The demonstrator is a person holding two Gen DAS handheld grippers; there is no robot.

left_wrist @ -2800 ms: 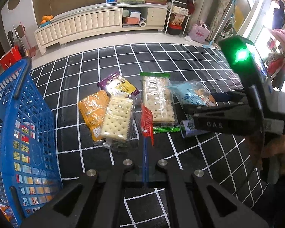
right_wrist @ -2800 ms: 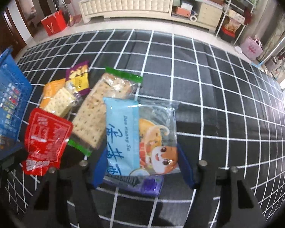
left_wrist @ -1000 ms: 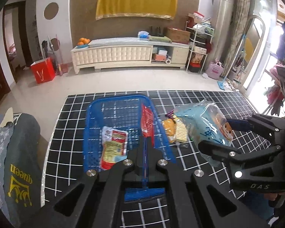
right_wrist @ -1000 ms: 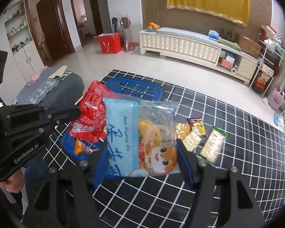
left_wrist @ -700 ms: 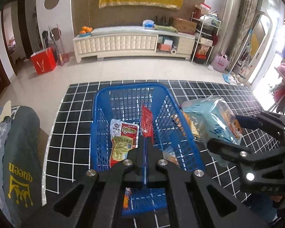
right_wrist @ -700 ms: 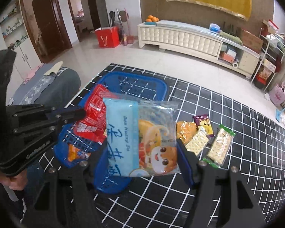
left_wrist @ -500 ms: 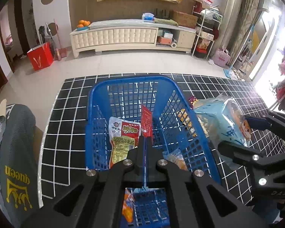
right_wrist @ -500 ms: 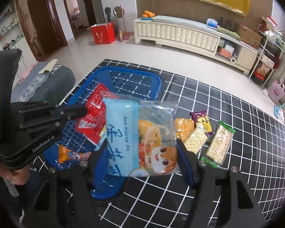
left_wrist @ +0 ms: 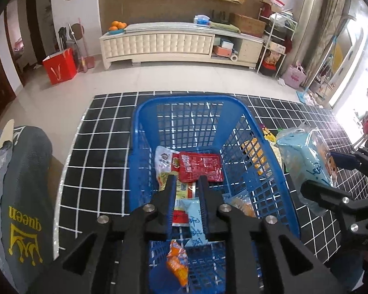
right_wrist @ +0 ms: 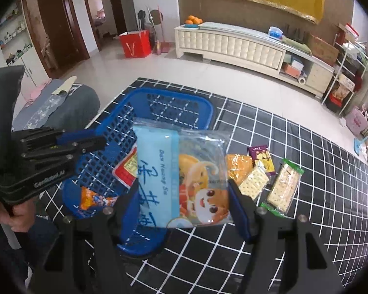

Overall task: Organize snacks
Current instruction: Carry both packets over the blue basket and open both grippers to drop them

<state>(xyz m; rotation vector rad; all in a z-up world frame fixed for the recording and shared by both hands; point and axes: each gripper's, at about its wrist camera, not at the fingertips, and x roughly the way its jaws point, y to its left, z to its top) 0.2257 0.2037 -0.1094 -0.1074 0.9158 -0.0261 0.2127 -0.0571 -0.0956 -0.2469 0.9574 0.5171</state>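
Note:
A blue mesh basket (left_wrist: 262,132) stands on the black grid mat and also shows in the right wrist view (right_wrist: 174,103). My left gripper (left_wrist: 186,181) hangs open over it, empty. A red snack packet (left_wrist: 200,166) lies flat inside, on other packets, with an orange packet (left_wrist: 177,264) near the front. My right gripper (right_wrist: 184,188) is shut on a light blue cartoon snack bag (right_wrist: 181,178), held just right of the basket, and the bag shows in the left wrist view too (left_wrist: 304,161). Cracker packs (right_wrist: 282,188) and small packets (right_wrist: 260,156) lie on the mat.
A grey "queen" cushion (left_wrist: 19,196) lies left of the basket. The mat (right_wrist: 319,196) stretches to the right. A cream sideboard (left_wrist: 169,44) and a red bag (left_wrist: 60,66) stand far back on the tiled floor.
My left gripper opened and dropped the red packet into the basket, where it now lies flat. The right gripper with the blue bag came closer to the basket.

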